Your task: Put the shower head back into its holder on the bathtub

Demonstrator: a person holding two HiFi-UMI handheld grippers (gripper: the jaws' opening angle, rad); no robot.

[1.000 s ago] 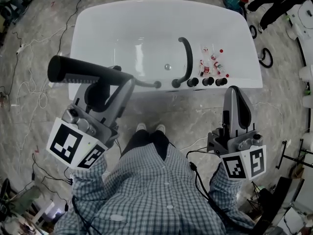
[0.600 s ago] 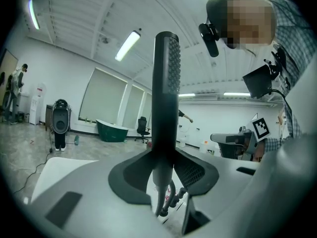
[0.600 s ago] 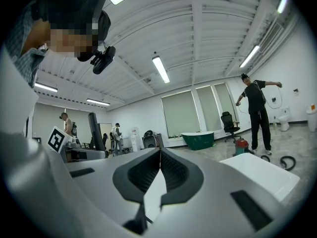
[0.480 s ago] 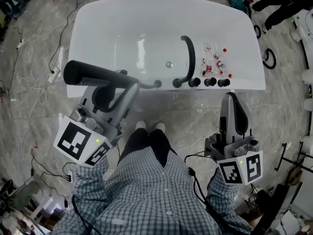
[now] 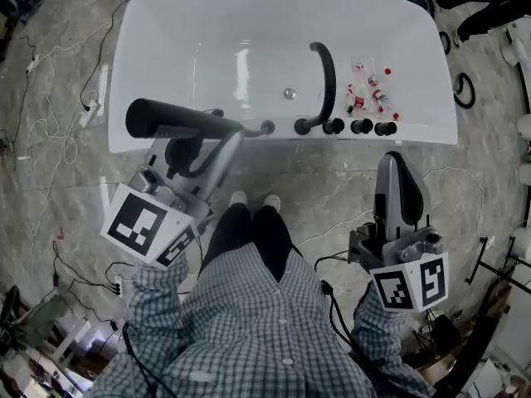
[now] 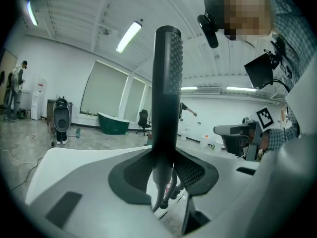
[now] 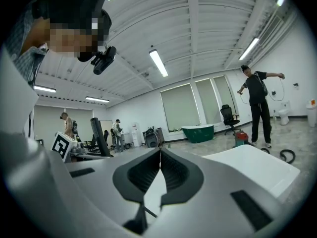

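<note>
The black stick-shaped shower head [image 5: 178, 123] lies level over the near rim of the white bathtub [image 5: 166, 48]. My left gripper [image 5: 203, 143] is shut on its handle. Its thin end reaches toward a small black fitting [image 5: 267, 128] on the rim, left of the curved black spout [image 5: 325, 77] and three black knobs [image 5: 361, 127]. In the left gripper view the shower head [image 6: 167, 83] stands upright between the jaws of the left gripper [image 6: 163, 165], with its hose [image 6: 162, 198] hanging below. My right gripper [image 5: 397, 172] is shut on nothing, short of the rim; the right gripper [image 7: 159, 157] shows its pads pressed together.
Several small red-and-white bottles [image 5: 369, 94] lie on the tub's right ledge. The drain [image 5: 289, 94] sits in the tub floor. Cables [image 5: 50, 139] trail over the marble floor at left. A person in black [image 5: 485, 7] stands at the far right. My shoes [image 5: 253, 199] are near the tub.
My left gripper has carried the shower head to the right, closer to the black fitting on the rim. The right gripper has hardly moved.
</note>
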